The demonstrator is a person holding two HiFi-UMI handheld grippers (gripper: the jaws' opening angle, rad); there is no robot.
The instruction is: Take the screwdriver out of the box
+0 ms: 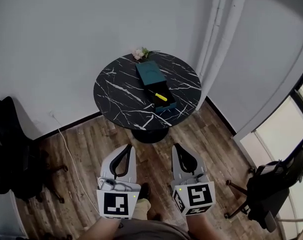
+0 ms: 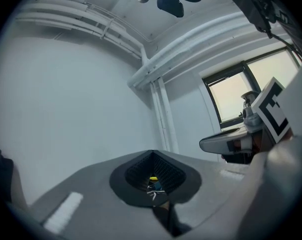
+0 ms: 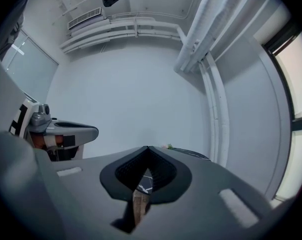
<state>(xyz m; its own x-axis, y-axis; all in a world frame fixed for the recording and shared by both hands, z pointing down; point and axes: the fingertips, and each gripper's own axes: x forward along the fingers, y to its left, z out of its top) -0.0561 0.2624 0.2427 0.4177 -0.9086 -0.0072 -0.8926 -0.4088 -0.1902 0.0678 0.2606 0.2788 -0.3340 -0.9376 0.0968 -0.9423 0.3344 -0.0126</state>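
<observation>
A teal box lies open on the round black marble table, its lid slid toward the wall. A yellow-handled screwdriver rests in the near tray. Both grippers hang well short of the table, over the wooden floor. My left gripper and right gripper point at the table, side by side, each shut and empty. In the left gripper view the shut left gripper leaves a slit showing the yellow screwdriver. The right gripper shows its tips touching, with the table's rim beyond.
A small flower sprig sits at the table's far edge. Black office chairs stand at left and right. A white cable runs over the floor. White pipes climb the wall corner behind the table.
</observation>
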